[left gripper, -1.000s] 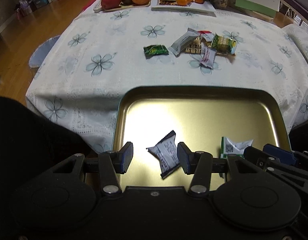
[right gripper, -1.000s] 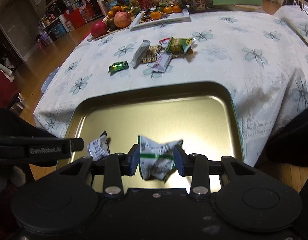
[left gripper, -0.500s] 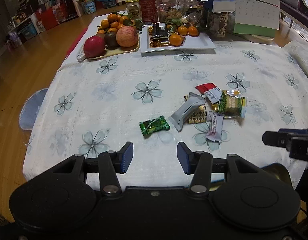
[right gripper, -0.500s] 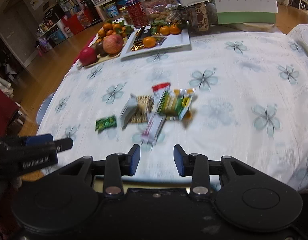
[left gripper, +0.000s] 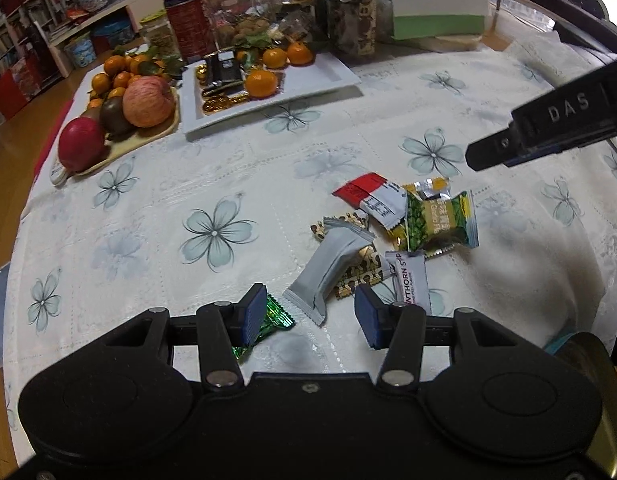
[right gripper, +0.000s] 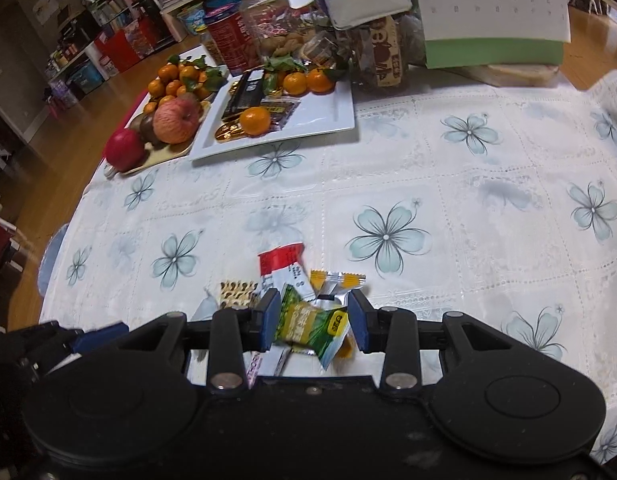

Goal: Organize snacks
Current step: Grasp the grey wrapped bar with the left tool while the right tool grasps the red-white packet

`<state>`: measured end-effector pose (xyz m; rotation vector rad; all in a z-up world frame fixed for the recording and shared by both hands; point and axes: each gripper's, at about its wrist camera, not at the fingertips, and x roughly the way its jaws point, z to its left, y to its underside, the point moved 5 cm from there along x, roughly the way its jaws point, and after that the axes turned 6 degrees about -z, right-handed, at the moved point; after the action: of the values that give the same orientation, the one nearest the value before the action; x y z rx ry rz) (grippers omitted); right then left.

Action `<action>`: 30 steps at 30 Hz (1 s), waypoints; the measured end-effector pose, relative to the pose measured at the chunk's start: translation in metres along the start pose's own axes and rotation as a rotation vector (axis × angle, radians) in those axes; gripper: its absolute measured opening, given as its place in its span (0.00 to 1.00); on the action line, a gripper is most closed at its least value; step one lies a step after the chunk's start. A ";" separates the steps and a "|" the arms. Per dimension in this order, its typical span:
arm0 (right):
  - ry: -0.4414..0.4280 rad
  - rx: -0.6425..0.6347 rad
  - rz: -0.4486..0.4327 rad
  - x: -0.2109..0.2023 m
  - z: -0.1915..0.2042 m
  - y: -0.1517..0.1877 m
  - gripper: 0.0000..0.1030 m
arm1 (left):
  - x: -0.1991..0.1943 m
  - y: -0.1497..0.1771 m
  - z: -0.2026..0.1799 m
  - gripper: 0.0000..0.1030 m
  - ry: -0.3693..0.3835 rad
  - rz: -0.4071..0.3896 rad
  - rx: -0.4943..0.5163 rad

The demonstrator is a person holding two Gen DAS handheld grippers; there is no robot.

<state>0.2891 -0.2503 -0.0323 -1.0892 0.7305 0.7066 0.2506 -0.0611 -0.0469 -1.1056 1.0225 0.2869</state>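
Observation:
Several wrapped snacks lie in a loose pile on the flowered tablecloth [left gripper: 212, 184]. My left gripper [left gripper: 310, 316] hovers open at the pile's near edge. Its left finger covers part of a green foil candy [left gripper: 278, 320], and the tail of a grey packet [left gripper: 332, 268] lies between its jaws. My right gripper [right gripper: 313, 322] is open and straddles a green pea packet [right gripper: 308, 324] without pressing on it. One finger [left gripper: 548, 128] of the right gripper shows in the left wrist view. A red-and-white packet [right gripper: 282, 264] lies just beyond.
A gold tray's rim [left gripper: 604, 400] shows at the near right edge of the table. At the far side stand a white plate [left gripper: 320, 80] with tangerines and sweets, a fruit board [left gripper: 148, 136] with apples, jars and a desk calendar [right gripper: 492, 4].
Both grippers have moved from above the gold tray out over the table to the snack pile. The packets stayed in the tray. The right gripper's jaws now straddle the green pea packet.

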 end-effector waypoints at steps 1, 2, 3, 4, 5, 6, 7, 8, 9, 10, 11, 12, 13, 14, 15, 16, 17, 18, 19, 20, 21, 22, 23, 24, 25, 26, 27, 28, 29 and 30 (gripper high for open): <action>-0.005 0.024 0.007 0.004 -0.004 0.001 0.38 | 0.003 0.000 -0.002 0.55 0.004 0.002 0.011; -0.007 0.046 0.020 0.008 -0.008 0.003 0.38 | 0.006 0.000 -0.003 0.55 0.002 0.005 0.017; 0.000 0.067 0.042 0.012 -0.012 0.005 0.38 | 0.010 0.000 -0.003 0.55 0.000 0.010 0.018; 0.014 0.085 0.066 0.015 -0.016 0.007 0.38 | 0.012 -0.001 -0.004 0.55 0.001 0.017 0.012; 0.023 0.098 0.081 0.017 -0.017 0.009 0.39 | 0.015 -0.001 -0.004 0.55 0.007 0.025 0.001; 0.025 0.104 0.085 0.018 -0.018 0.009 0.39 | 0.019 -0.002 -0.004 0.55 0.011 0.033 -0.009; 0.030 0.105 0.084 0.019 -0.019 0.009 0.39 | 0.023 -0.003 -0.005 0.55 0.007 0.043 -0.015; 0.034 0.103 0.081 0.018 -0.019 0.008 0.39 | 0.026 -0.004 -0.005 0.55 -0.002 0.049 -0.021; 0.035 0.103 0.074 0.017 -0.019 0.007 0.39 | 0.030 -0.004 -0.005 0.55 -0.009 0.054 -0.034; 0.033 0.107 0.067 0.015 -0.018 0.004 0.39 | 0.033 -0.005 -0.005 0.55 -0.008 0.059 -0.047; 0.027 0.113 0.062 0.014 -0.018 0.002 0.39 | 0.036 -0.005 -0.006 0.55 0.000 0.066 -0.062; 0.017 0.122 0.062 0.012 -0.018 0.000 0.39 | 0.038 -0.006 -0.006 0.55 0.011 0.075 -0.080; 0.006 0.131 0.062 0.012 -0.018 -0.002 0.39 | 0.041 -0.006 -0.007 0.55 0.018 0.083 -0.097; -0.003 0.138 0.063 0.012 -0.018 -0.003 0.39 | 0.043 -0.006 -0.007 0.55 0.022 0.092 -0.109; -0.005 0.144 0.065 0.012 -0.019 -0.004 0.39 | 0.046 -0.005 -0.007 0.55 0.021 0.098 -0.115; -0.004 0.149 0.066 0.012 -0.020 -0.005 0.39 | 0.048 -0.005 -0.007 0.55 0.017 0.102 -0.120; 0.001 0.154 0.068 0.012 -0.021 -0.006 0.39 | 0.050 -0.005 -0.006 0.55 0.011 0.107 -0.124; 0.004 0.160 0.070 0.013 -0.023 -0.006 0.39 | 0.051 -0.005 -0.006 0.55 0.007 0.111 -0.130; 0.007 0.165 0.073 0.013 -0.025 -0.006 0.39 | 0.052 -0.005 -0.005 0.55 0.006 0.114 -0.138; 0.009 0.171 0.077 0.013 -0.027 -0.006 0.39 | 0.053 -0.005 -0.003 0.55 0.007 0.115 -0.149; 0.009 0.176 0.079 0.013 -0.028 -0.005 0.39 | 0.053 -0.006 -0.001 0.55 0.010 0.114 -0.164; 0.009 0.178 0.080 0.013 -0.030 -0.005 0.39 | 0.052 -0.007 0.001 0.54 0.013 0.111 -0.180; 0.010 0.179 0.079 0.012 -0.031 -0.005 0.39 | 0.052 -0.007 0.002 0.51 0.018 0.106 -0.194; 0.014 0.179 0.077 0.012 -0.031 -0.006 0.39 | 0.051 -0.008 0.005 0.48 0.018 0.098 -0.210; 0.018 0.178 0.076 0.012 -0.031 -0.006 0.39 | 0.051 -0.009 0.007 0.47 0.018 0.093 -0.223; 0.021 0.177 0.075 0.012 -0.031 -0.005 0.39 | 0.051 -0.009 0.010 0.44 0.013 0.090 -0.238; 0.021 0.175 0.074 0.012 -0.031 -0.005 0.39 | 0.051 -0.010 0.013 0.39 0.004 0.087 -0.253; 0.023 0.171 0.073 0.012 -0.030 -0.005 0.39 | 0.051 -0.011 0.017 0.38 -0.008 0.088 -0.271; 0.026 0.166 0.071 0.012 -0.029 -0.005 0.39 | 0.052 -0.011 0.021 0.38 -0.020 0.089 -0.291; 0.030 0.161 0.069 0.013 -0.029 -0.004 0.39 | 0.053 -0.010 0.028 0.38 -0.039 0.093 -0.319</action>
<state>0.2951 -0.2769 -0.0486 -0.9330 0.8397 0.6792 0.3007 -0.0573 -0.0811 -1.3351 1.0166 0.5588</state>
